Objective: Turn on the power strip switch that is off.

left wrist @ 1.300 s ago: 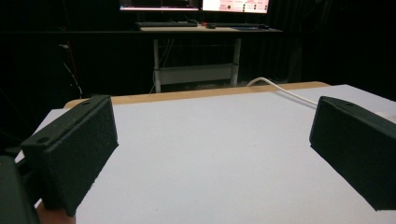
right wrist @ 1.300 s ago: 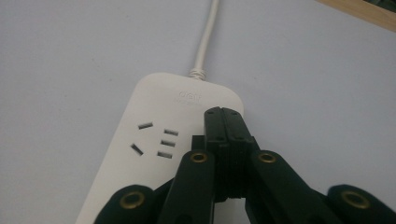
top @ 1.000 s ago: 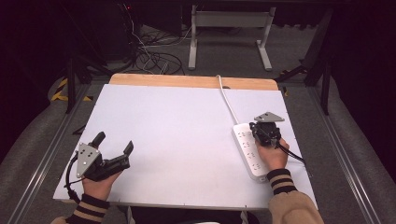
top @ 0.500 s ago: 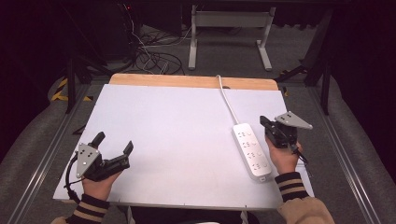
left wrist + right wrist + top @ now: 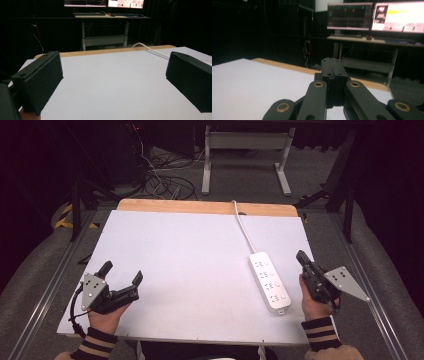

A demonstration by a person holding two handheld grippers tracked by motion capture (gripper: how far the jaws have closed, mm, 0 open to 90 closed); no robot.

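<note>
Right black two-jaw gripper (image 5: 301, 258) lower right, jaws pressed together, just beside white plastic power strip (image 5: 270, 280), left black two-jaw gripper (image 5: 121, 272) lower left, jaws wide, empty, resting on white table (image 5: 190, 250)

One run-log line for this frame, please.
left tool: open, empty, low over table | right tool: shut, empty, right of power strip, not touching | strip: flat, nothing plugged in

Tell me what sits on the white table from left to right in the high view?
Left gripper, fingers spread → bare white table → white power strip → right gripper, fingers together.
</note>
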